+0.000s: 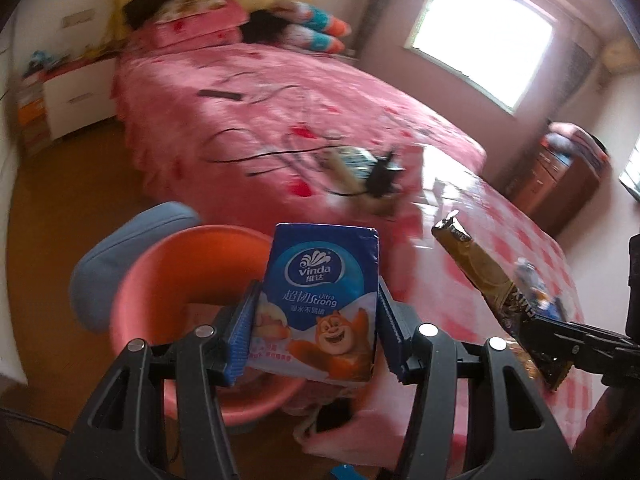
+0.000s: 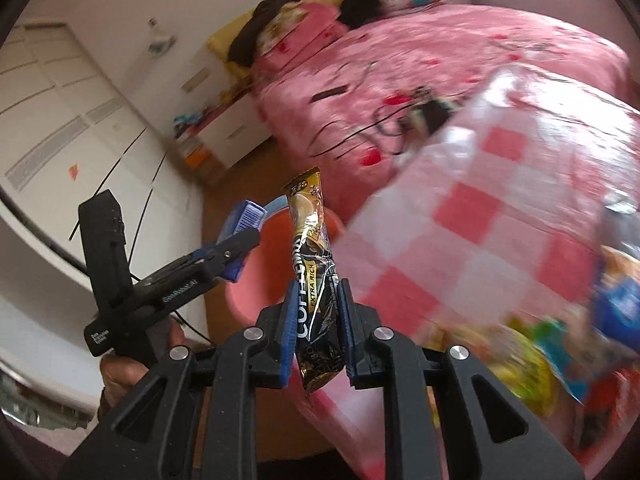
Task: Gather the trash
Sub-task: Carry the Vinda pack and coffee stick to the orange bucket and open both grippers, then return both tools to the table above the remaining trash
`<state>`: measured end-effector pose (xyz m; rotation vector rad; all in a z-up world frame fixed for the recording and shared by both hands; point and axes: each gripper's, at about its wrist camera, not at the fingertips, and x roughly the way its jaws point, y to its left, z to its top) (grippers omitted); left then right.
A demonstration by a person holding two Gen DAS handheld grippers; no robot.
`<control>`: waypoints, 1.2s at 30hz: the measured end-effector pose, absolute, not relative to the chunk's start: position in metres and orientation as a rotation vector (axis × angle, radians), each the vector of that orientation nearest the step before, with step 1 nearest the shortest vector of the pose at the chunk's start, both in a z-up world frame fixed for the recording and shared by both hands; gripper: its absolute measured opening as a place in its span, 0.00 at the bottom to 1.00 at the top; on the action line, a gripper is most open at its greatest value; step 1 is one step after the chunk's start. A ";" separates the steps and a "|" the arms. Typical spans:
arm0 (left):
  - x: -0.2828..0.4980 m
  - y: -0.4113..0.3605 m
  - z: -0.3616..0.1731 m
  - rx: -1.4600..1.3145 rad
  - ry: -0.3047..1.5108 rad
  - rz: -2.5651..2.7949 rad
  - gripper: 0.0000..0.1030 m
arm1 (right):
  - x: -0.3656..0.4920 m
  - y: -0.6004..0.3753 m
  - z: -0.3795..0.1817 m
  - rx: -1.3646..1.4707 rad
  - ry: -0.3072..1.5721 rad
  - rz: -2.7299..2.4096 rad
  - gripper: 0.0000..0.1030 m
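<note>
The pink basin sits on the floor by the bed, just under both grippers. To do this well, hold each thing right over the basin, then let go, so nothing lands on the floor. One basin, and two pieces of trash. The left gripper squeezes the Vinda tissue pack tight. The right gripper pinches the coffee stick packet tight. More wrappers may lie on the checked table, but they look blurry.

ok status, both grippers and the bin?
Left gripper shut on tissue pack. Right gripper shut on coffee sachet. Pink bin just ahead, below both. Nothing seen in the way.
</note>
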<state>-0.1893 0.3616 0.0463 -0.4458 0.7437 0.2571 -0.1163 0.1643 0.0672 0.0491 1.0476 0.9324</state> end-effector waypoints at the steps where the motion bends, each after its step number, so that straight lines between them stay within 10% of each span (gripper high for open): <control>1: -0.192 0.373 0.041 -0.461 0.750 0.285 0.54 | -0.115 0.173 0.065 0.045 1.056 0.946 0.20; 7: -0.200 0.415 0.013 -0.528 0.785 0.380 0.55 | -0.105 0.238 0.048 0.020 1.079 1.025 0.23; 13: -0.206 0.435 -0.004 -0.553 0.798 0.460 0.78 | -0.095 0.246 0.033 0.084 1.089 0.995 0.60; 21: -0.204 0.435 -0.008 -0.514 0.800 0.461 0.80 | -0.113 0.205 0.063 0.028 0.890 0.873 0.83; 36: -0.191 0.380 0.018 -0.434 0.781 0.320 0.80 | -0.132 0.145 0.060 0.027 0.814 0.773 0.87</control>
